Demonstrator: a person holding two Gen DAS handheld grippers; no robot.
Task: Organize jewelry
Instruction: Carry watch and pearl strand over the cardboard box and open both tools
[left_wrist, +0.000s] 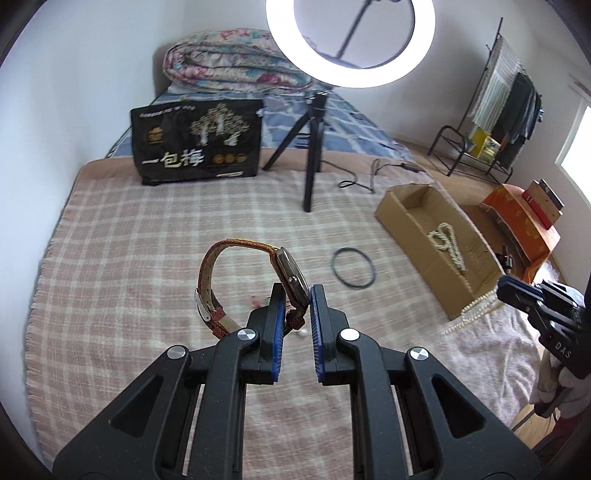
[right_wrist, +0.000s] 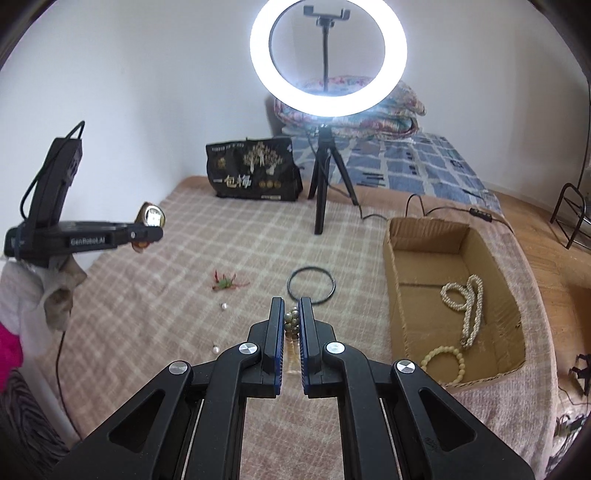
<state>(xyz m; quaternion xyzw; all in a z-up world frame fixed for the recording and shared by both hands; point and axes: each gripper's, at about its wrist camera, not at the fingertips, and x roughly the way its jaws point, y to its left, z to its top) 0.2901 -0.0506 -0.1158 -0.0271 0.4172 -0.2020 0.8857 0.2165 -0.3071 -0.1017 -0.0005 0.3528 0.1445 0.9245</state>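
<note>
My left gripper (left_wrist: 297, 291) is shut on a wristwatch (left_wrist: 290, 275) with a red-orange strap (left_wrist: 212, 273), held above the checked blanket; the watch also shows in the right wrist view (right_wrist: 150, 217). My right gripper (right_wrist: 291, 306) is shut on a beaded bracelet (right_wrist: 291, 320) of dull metallic beads. A cardboard box (right_wrist: 397, 295) at the right holds a pearl necklace (right_wrist: 467, 302) and a cream bead bracelet (right_wrist: 443, 360). A black ring bangle (right_wrist: 311, 285) lies on the blanket just ahead of my right gripper.
A red-green brooch (right_wrist: 225, 282) and two loose pearls (right_wrist: 223, 305) lie on the blanket. A ring light on a tripod (right_wrist: 320, 192) and a black bag (right_wrist: 255, 171) stand at the back. A clothes rack (left_wrist: 506, 110) stands at the right.
</note>
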